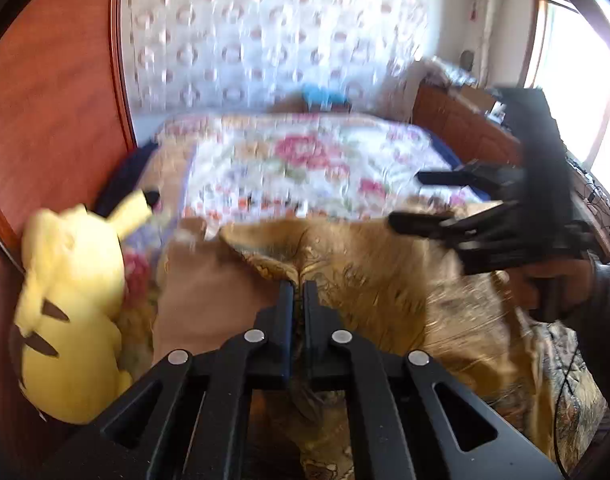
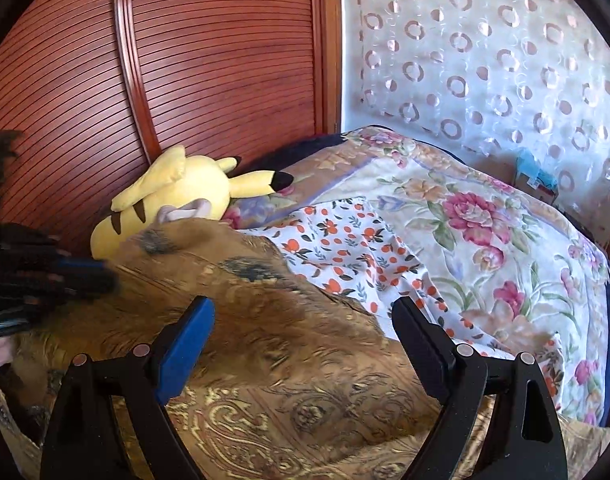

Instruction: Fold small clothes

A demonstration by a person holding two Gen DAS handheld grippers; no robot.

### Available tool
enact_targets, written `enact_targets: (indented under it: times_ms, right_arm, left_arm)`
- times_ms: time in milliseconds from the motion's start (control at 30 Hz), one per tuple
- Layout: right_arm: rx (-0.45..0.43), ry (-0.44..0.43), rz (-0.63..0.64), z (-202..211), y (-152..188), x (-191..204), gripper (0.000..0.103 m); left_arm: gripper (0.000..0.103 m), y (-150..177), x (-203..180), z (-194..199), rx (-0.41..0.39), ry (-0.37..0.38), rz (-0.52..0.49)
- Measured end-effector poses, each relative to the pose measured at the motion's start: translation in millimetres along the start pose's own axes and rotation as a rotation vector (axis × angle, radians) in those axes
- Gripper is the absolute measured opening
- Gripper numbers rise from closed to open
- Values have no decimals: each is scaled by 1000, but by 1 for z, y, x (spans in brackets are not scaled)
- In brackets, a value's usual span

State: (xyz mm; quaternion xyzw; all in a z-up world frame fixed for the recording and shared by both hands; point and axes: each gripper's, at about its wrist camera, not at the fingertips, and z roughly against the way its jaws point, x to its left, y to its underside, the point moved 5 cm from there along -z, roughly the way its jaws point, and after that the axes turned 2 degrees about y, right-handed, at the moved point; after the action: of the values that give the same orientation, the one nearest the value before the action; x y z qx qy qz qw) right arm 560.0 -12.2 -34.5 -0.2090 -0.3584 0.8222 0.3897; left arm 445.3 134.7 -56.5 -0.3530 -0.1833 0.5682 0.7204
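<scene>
A golden-brown paisley garment (image 2: pixel 289 344) lies rumpled on the bed; it also shows in the left wrist view (image 1: pixel 385 280). My left gripper (image 1: pixel 299 286) is shut on a fold of this garment. My right gripper (image 2: pixel 303 312) is open and empty, hovering just above the garment; in the left wrist view it (image 1: pixel 409 200) hangs at the right, jaws apart. A white cloth with orange flowers (image 2: pixel 345 252) lies partly under the garment's far edge.
A yellow plush toy (image 2: pixel 173 196) lies at the bed's left against a red-brown slatted wardrobe (image 2: pixel 185 60). A floral bedspread (image 2: pixel 485 240) covers the bed. A patterned curtain (image 2: pixel 485 40) hangs behind. A wooden dresser (image 1: pixel 465 124) stands at the right by a window.
</scene>
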Motion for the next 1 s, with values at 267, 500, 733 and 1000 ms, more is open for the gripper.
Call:
enact_targets:
  times_ms: [267,500,733,1000]
  right_arm:
    - [-15,-19,-52,7,1,-8,91]
    - [12,-66,-58,-6,5,-1,91]
    - [102,-88,-117,-43,0,-19,87]
    - [259,-198,-265,-99,-25,-31,81]
  left_arm:
    - [5,38,-49,26,31,142,-52]
    - [5,66,-43,18,79,133,-7]
    - [5,72,-48,12,101,129,-35]
    - [5,73,-48,8,106,139,-29]
